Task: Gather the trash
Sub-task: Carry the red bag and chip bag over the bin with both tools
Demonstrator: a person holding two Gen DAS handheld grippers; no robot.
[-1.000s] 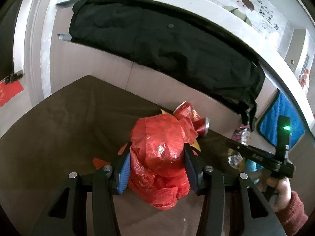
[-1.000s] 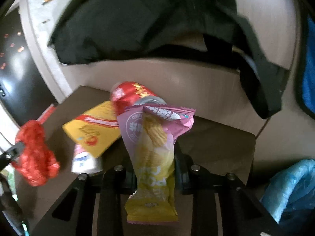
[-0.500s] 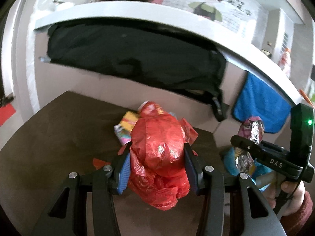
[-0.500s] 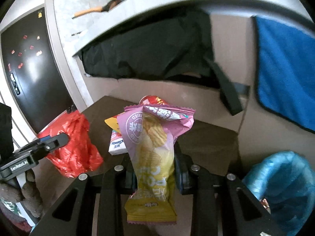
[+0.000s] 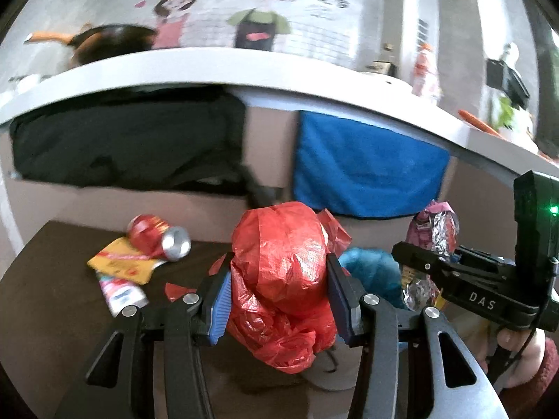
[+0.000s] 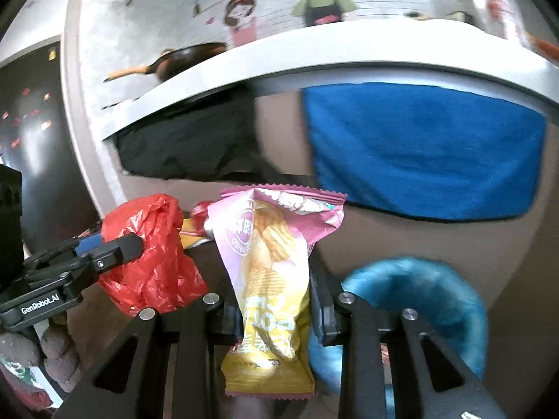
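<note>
Red crinkled plastic fills the left claw point(image 5: 277, 295): a balled bag point(image 5: 283, 279), pinched at its middle between the pads. It looks light and springy, likely to slip or unfold if the squeeze eases, so a hold on the bunched core suits it best. Over in the right claw point(image 6: 276, 309), a pink and yellow chip packet point(image 6: 270, 279) is clamped at its waist; thin foil, nearly weightless, easily crushed. Both loads hang above the dark counter point(image 5: 52, 296), near a bin lined in blue point(image 6: 436, 296) just beside and below the packet. A can point(image 5: 159, 235), a yellow wrapper point(image 5: 122, 260) and a small tube point(image 5: 120, 289) lie on the counter. Overhead a grey ledge point(image 5: 314, 83) with hanging cloths limits lifting room; the way to the bin looks open.
</note>
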